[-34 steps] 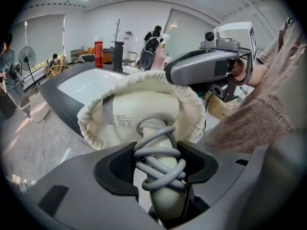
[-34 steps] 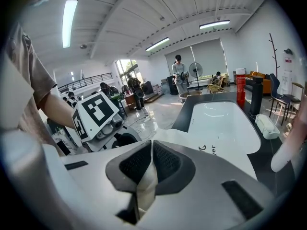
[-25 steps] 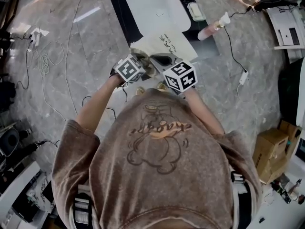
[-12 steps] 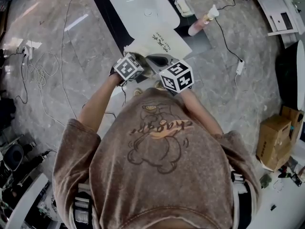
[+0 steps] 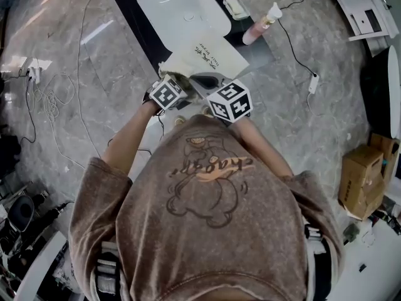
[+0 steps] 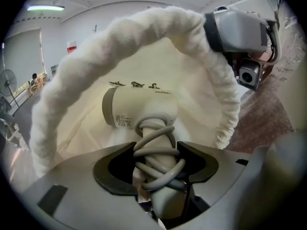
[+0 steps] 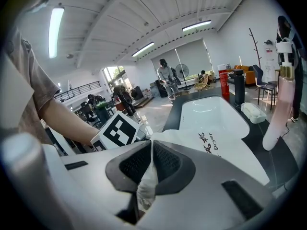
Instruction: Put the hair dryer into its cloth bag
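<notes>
Your cloth bag [image 7: 225,152] carries black print: brush-style characters, with the word "Dryer" beside them. Your hair dryer [image 6: 144,107] bears a small label [image 6: 123,122] at the rear of its barrel and a faint mark along the top; neither is legible. Your shirt [image 5: 207,218] shows script lettering, not reliably readable.

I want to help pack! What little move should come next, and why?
Probably the left gripper should push the hair dryer deeper into the cloth bag: its head is inside the opening, its handle is not, and the right gripper pinches the rim open.
</notes>
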